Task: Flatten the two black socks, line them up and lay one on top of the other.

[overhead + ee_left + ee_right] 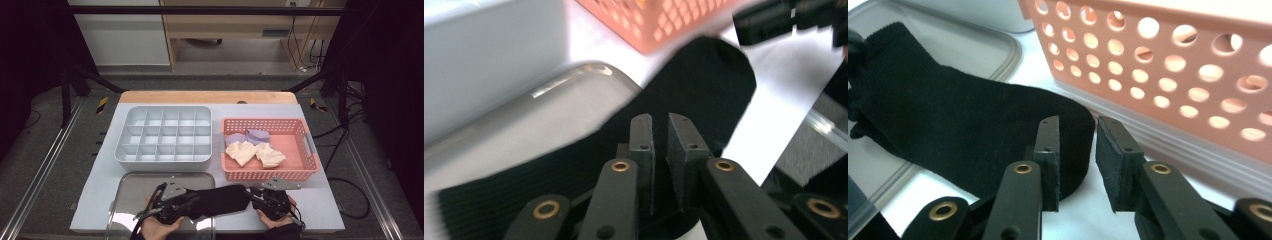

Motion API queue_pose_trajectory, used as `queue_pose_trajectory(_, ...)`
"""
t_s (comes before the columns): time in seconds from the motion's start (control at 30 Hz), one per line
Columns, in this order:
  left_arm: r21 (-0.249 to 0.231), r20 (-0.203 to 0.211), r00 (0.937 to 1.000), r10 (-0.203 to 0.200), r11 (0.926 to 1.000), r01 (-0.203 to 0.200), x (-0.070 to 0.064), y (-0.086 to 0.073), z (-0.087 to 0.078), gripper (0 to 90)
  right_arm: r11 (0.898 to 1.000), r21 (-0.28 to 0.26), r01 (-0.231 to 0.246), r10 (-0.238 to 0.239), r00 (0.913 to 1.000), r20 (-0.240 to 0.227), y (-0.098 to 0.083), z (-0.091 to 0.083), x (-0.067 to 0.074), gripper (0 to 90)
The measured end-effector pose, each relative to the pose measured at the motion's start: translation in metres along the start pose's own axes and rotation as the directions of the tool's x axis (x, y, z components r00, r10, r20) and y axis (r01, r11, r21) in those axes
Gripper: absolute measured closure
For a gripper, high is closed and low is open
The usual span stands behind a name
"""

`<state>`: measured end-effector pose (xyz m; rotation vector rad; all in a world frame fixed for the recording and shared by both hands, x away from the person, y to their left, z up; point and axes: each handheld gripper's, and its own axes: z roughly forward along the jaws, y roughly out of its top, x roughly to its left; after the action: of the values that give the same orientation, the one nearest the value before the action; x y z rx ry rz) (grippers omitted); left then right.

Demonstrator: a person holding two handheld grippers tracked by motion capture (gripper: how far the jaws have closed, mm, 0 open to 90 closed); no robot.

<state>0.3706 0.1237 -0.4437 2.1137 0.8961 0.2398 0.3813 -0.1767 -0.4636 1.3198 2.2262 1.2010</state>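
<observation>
Left hand: enters from the bottom edge of the high view, palm under the left gripper [187,200]; gripper points right, over the tray [131,186].
Left gripper state: in its own view the 2 jaws stand close, a narrow gap between them; the sock [684,95] lies right under and beyond them; whether the pads pinch the fabric, I cannot tell; that view is blurred.
Right hand: also from the bottom edge, holding the right gripper [255,194]; it points left toward the sock's rounded end.
Right gripper state: released; in its own view the jaws stand apart with a clear gap; the sock [963,130] lies at the left jaw and under it, not clamped.
Sock: black, ribbed, stretched between the 2 grippers, 1 end on the tray, the other on the white table [325,200], just before the basket [272,173].
Hidden: the sock's middle in the high view merges with the dark grippers; both forearms are cut off at the bottom edge.
Beyond: organizer [165,135] left of the basket; the basket holds 2 cream bundles [255,152] and 2 purple ones [250,136].
</observation>
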Motion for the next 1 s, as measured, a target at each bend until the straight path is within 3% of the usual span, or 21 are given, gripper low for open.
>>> queue_pose_trajectory(0.2, 0.076, 0.027, 0.9994, 0.021, 0.9968, -0.023, -0.003, -0.019, 0.012, 83.4, 1.000, 0.029, 0.000, -0.001, 0.9999, 0.016, -0.002, 0.003, 0.000, 71.1)
queue_pose_trajectory(0.4, 0.071, 0.035, 0.9989, 0.033, 0.9968, -0.036, -0.003, -0.022, 0.014, 82.4, 1.000, 0.025, 0.000, -0.001, 0.9998, 0.022, -0.002, 0.005, -0.001, 70.3)
queue_pose_trajectory(0.57, 0.030, 0.018, 0.9998, 0.010, 0.9995, -0.010, 0.001, -0.013, 0.007, 78.4, 1.000, -0.004, -0.005, 0.005, 0.9999, 0.016, -0.001, 0.000, -0.001, 67.6)
queue_pose_trajectory(0.73, -0.031, -0.008, 0.9998, 0.016, 0.9994, -0.016, 0.004, -0.001, 0.000, 77.1, 1.000, -0.015, -0.013, 0.013, 0.9999, 0.010, 0.000, -0.001, -0.001, 66.1)
queue_pose_trajectory(0.9, -0.064, -0.041, 0.9991, 0.012, 0.9978, -0.015, 0.006, 0.004, 0.002, 76.5, 1.000, -0.016, -0.013, 0.013, 0.9999, 0.003, 0.000, 0.000, -0.001, 64.5)
queue_pose_trajectory(1.0, -0.076, -0.038, 0.9993, -0.002, 0.9971, -0.001, 0.006, 0.003, 0.005, 77.1, 1.000, -0.017, -0.010, 0.010, 0.9999, 0.004, 0.000, 0.000, -0.001, 63.1)
